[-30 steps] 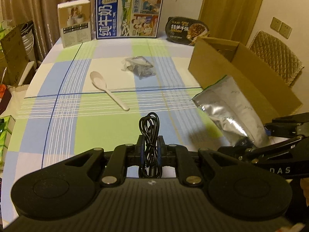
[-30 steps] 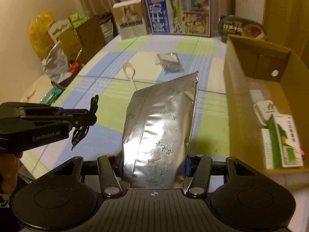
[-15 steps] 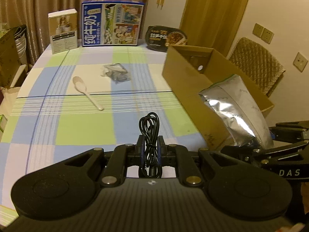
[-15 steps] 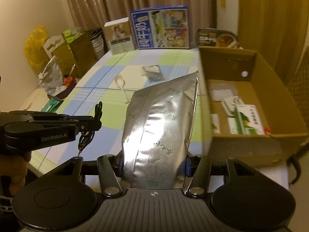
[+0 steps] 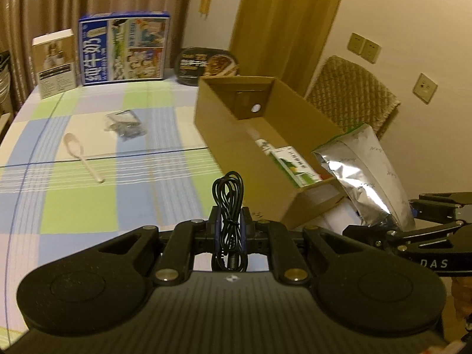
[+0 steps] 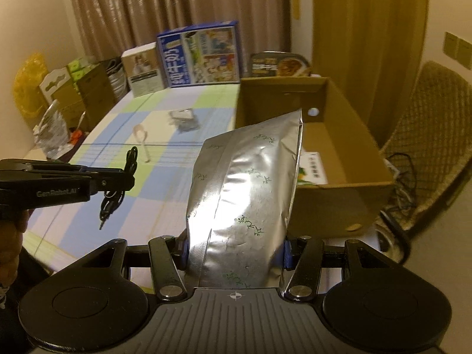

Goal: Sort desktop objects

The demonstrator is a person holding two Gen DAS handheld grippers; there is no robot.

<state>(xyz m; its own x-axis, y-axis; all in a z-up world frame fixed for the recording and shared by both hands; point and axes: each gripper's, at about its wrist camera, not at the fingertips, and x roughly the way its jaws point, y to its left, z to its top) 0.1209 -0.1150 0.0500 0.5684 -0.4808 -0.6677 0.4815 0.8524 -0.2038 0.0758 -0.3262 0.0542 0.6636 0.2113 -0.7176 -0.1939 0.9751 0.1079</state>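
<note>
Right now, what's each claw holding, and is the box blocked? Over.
Left gripper shut on black cable. Right gripper shut on silver pouch. Cardboard box open-topped, small packets inside, nothing blocking.

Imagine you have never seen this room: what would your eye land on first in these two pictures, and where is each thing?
The shiny silver foil pouch stands out first, clamped upright in the right gripper just in front of the open cardboard box. Next comes the bundled black cable pinched in the left gripper above the checked tablecloth. At the table's far edge, the big blue printed carton stands upright before the curtains.
</note>
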